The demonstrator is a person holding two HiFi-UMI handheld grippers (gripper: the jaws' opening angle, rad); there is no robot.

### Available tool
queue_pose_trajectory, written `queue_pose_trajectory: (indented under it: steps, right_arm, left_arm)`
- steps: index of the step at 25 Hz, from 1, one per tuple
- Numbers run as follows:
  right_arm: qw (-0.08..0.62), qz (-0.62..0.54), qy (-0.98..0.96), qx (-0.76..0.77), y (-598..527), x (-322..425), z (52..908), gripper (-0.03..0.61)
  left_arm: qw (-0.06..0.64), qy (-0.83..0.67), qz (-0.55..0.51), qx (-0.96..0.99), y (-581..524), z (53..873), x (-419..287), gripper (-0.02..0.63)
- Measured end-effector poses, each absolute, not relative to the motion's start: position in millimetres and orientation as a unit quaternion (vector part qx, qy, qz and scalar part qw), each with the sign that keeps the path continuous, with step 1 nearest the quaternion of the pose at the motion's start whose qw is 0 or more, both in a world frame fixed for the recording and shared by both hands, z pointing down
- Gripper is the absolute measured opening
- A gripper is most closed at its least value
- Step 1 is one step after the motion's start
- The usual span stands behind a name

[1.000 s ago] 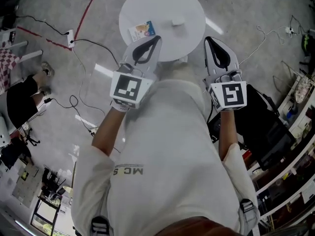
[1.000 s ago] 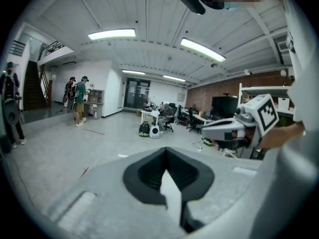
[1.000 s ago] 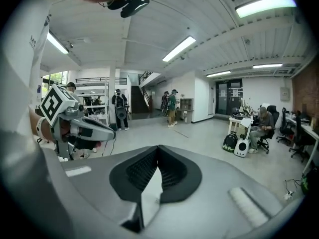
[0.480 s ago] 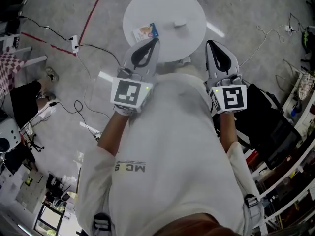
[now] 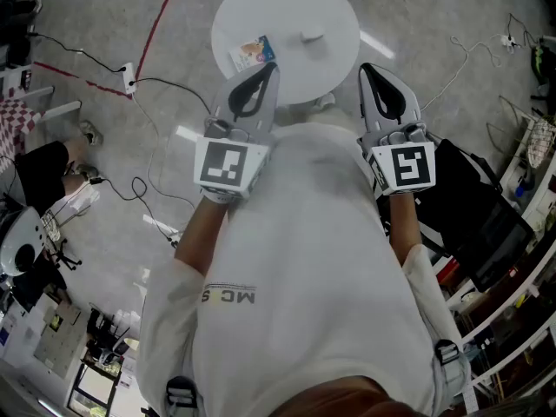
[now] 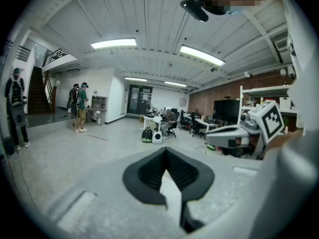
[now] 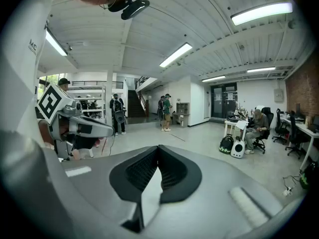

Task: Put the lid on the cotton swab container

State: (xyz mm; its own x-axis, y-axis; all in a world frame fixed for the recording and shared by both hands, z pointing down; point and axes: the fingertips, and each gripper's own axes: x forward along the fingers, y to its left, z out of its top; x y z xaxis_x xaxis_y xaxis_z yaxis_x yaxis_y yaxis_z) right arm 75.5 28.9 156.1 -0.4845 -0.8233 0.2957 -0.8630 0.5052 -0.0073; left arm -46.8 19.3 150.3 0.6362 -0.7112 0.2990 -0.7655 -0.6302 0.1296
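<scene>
Both grippers are up in front of the person's chest, pointing out toward the round white table (image 5: 334, 63). Seen from the head view, the left gripper (image 5: 268, 72) has its tip over the table's near rim. The right gripper (image 5: 369, 72) has its tip just off that rim, on the table's right side.

The left gripper's (image 6: 169, 185) own view shows the jaws pressed together with nothing between them, just the black pads meeting. The right gripper's (image 7: 148, 183) view shows the same: jaws closed and empty. Each one looks across the open room instead of down at the table, and each catches the other gripper off to one side.

The container (image 5: 252, 53), a small box with a colourful label, sits on the left part of the table. It's apart from both grippers, and neither is touching it. A small white piece (image 5: 313, 36) lies near the table's middle, to the right of the container and clear of it. It's too small to say for certain that it's the lid.

On the floor left of the table, a red line (image 5: 161, 20) runs past and a power strip (image 5: 128, 75) trails black cables.
</scene>
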Motion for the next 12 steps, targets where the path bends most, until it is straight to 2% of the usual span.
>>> queue_pose_trajectory:
  steps: [12]
  right_arm:
    - [0.127, 0.075, -0.855, 0.498, 24.5, 82.2, 158.6, -0.012]
  left_arm:
    - [0.123, -0.406, 0.105, 0.899, 17.2, 151.3, -35.3, 0.0]
